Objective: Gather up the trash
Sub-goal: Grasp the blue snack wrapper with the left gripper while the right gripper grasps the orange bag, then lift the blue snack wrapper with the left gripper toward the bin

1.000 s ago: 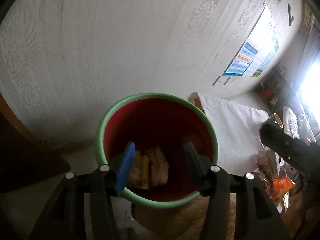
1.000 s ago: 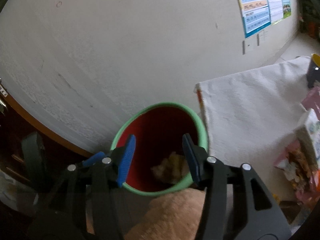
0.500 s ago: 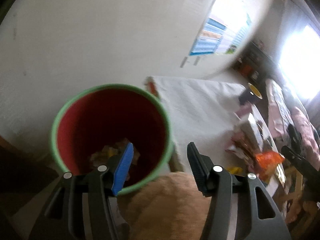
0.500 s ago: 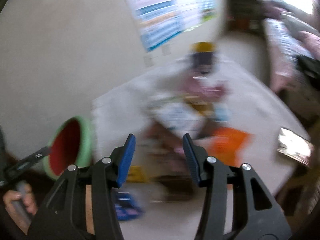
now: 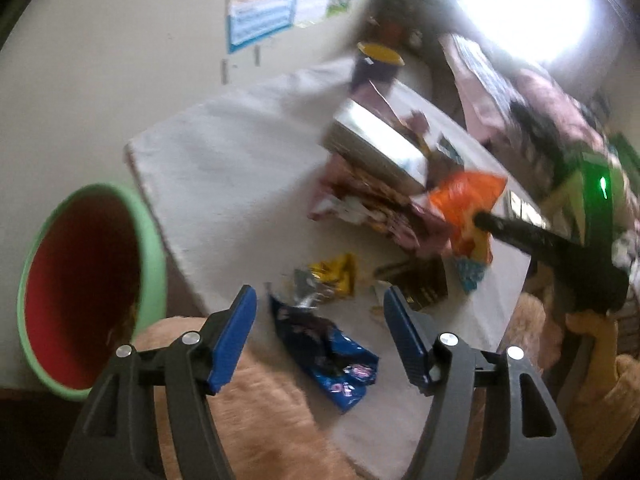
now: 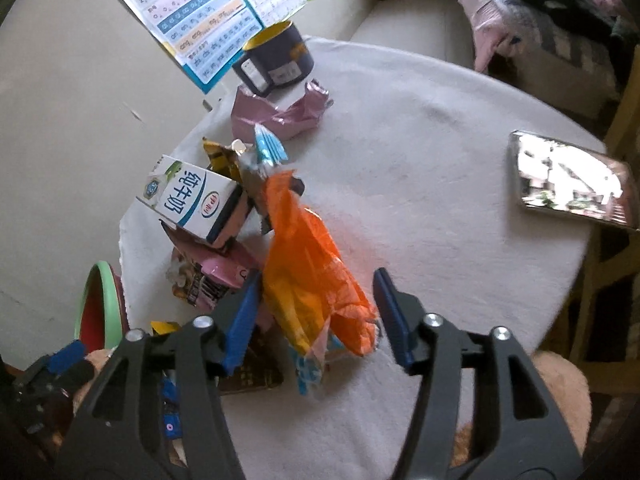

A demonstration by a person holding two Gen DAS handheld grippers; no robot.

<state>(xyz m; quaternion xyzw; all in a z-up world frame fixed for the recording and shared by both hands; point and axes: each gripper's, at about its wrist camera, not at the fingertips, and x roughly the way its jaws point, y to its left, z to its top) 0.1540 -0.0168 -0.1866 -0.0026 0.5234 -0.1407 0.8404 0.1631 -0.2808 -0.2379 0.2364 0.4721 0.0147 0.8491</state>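
Jaws opening, both empty; best lowered squarely astride orange wrapper [image 6: 312, 280] and blue wrapper [image 5: 328, 356] before closing.

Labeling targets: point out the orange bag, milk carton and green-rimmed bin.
orange bag [image 6: 308, 280], right wrist view, middle of its crumpled body
milk carton [image 6: 188, 196], right wrist view, printed white side
green-rimmed bin [image 5: 154, 240], left wrist view, green rim
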